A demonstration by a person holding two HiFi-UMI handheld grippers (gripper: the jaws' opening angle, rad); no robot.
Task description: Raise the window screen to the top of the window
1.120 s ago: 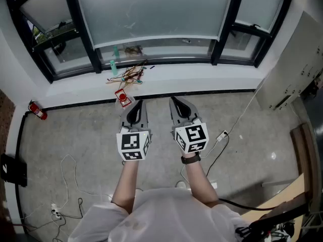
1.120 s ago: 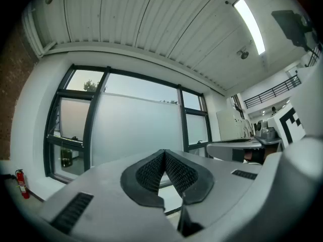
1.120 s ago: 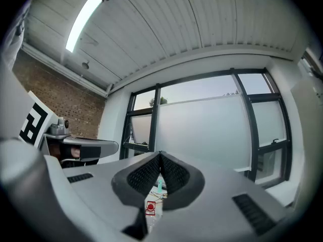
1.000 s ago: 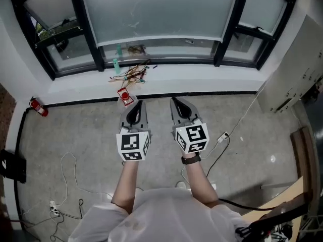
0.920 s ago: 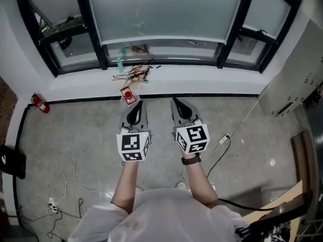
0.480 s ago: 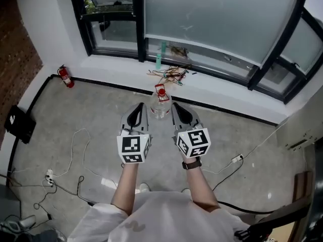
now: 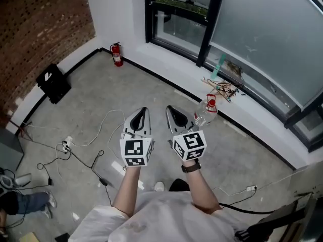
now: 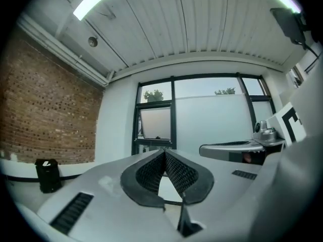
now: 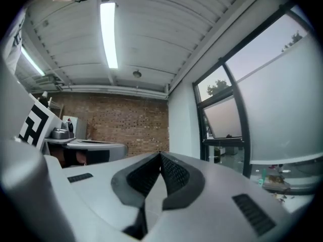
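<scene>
Left gripper (image 7: 143,111), right gripper (image 7: 171,110): fingers clenched, empty; only head view shows extinguisher (image 7: 116,53).

Brick wall (image 7: 45,29) stood at my left, window (image 7: 262,39) at right, fire extinguisher (image 7: 116,54) on floor (image 7: 151,92) between them, bottle (image 7: 206,111) near, right of my right gripper (image 7: 170,108), cables (image 7: 75,147) lay left.

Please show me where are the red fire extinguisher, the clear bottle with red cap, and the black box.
fire extinguisher (image 7: 117,55), head view, on its red body.
bottle (image 7: 203,116), head view, on its clear body under the cap.
black box (image 7: 52,83), head view, on its top face.
</scene>
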